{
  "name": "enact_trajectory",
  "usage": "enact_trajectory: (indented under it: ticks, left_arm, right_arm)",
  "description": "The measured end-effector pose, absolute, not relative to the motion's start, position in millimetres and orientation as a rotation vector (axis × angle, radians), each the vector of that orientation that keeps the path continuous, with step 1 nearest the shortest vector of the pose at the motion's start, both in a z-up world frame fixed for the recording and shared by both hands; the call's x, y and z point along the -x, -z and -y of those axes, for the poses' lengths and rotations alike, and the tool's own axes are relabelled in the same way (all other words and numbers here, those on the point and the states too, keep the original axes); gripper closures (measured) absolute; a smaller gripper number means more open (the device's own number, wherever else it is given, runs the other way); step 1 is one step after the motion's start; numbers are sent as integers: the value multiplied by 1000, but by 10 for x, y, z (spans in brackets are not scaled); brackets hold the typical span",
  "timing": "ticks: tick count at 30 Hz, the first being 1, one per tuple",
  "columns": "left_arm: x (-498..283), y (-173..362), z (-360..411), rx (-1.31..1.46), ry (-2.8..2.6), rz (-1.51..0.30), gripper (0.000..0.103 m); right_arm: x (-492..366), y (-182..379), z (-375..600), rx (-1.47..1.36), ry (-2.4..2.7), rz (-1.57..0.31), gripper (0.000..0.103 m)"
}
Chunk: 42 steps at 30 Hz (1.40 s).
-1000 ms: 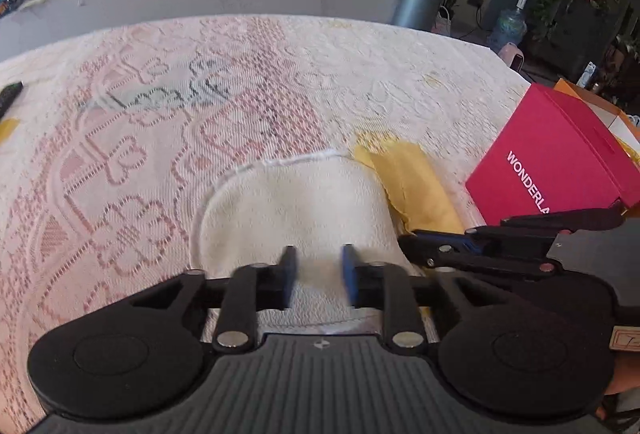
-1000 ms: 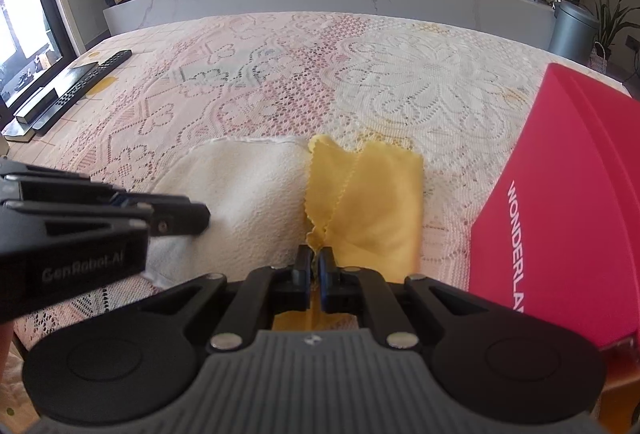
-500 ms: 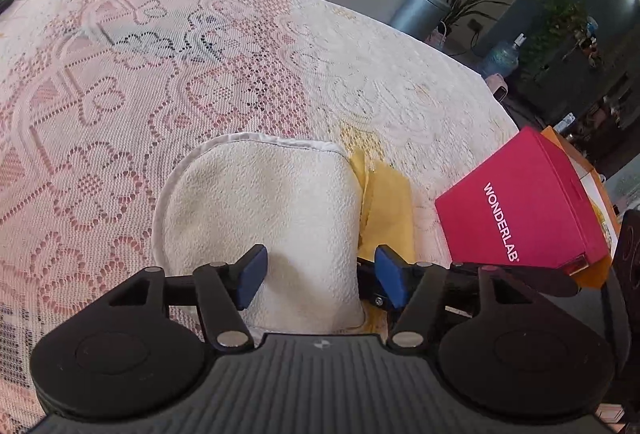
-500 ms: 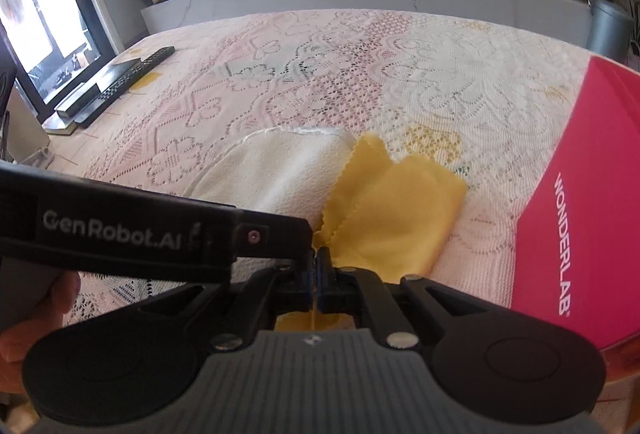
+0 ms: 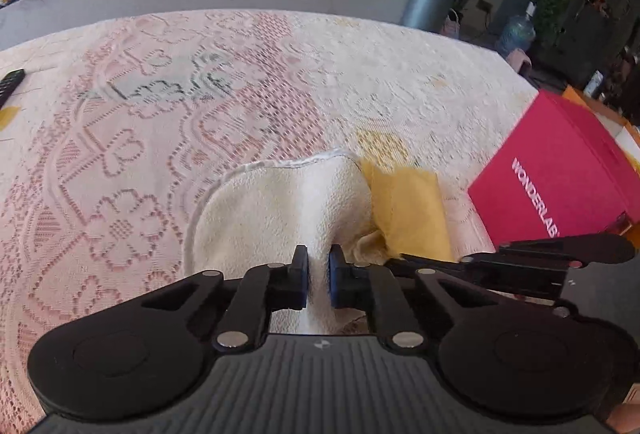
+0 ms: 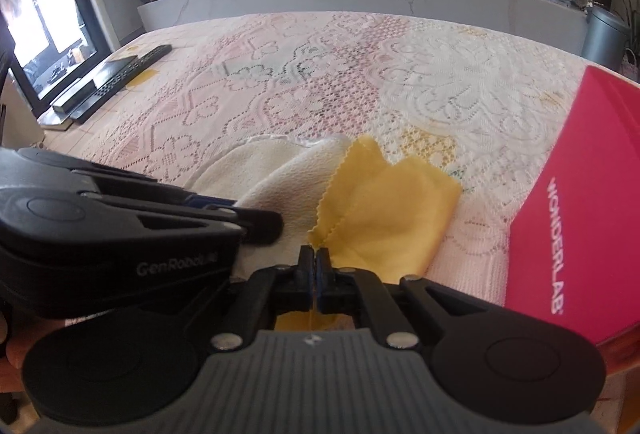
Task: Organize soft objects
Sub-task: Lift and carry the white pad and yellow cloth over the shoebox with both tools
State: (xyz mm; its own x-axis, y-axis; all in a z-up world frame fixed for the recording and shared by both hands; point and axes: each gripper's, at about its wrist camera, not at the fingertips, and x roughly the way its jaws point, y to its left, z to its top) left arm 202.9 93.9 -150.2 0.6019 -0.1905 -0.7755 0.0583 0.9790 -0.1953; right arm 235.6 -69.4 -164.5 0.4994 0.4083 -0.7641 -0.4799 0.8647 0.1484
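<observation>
A cream towel [image 5: 272,210] lies on the lace-covered table, and a fold of it is bunched up between the blue pads of my left gripper [image 5: 318,266]. That gripper's jaws are closing and pinch this ridge. A yellow cloth [image 6: 384,210] lies partly folded just right of the towel, its zigzag edge touching the cream towel [image 6: 272,170]. My right gripper [image 6: 316,258] is shut on the yellow cloth's near corner. The two grippers sit side by side, close together, at the table's near edge.
A red box [image 6: 580,194] printed WONDERLAB stands at the right, close to the yellow cloth. Black remotes [image 6: 124,74] lie at the far left edge of the table. Beyond the table are a grey counter and a metal bin [image 5: 426,4].
The left jaws spread wide over the towel, then closed, gathering a ridge of it between the pads. The right gripper stayed shut on the yellow cloth, which shifted only slightly.
</observation>
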Motion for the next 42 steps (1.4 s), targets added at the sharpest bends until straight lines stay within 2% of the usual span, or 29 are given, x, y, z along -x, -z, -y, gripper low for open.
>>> enact_trajectory:
  ticks: [19, 31, 42]
  left_arm:
    - [-1456, 816, -1165, 269, 21, -744, 92]
    - [-1042, 310, -708, 293, 130, -699, 92]
    - [-1022, -205, -21, 213, 293, -594, 92]
  right_arm:
    - [-1726, 707, 1207, 7, -523, -721, 103]
    - [-1222, 88, 1758, -42, -454, -587, 103]
    - [-993, -560, 2488, 11, -326, -418, 103]
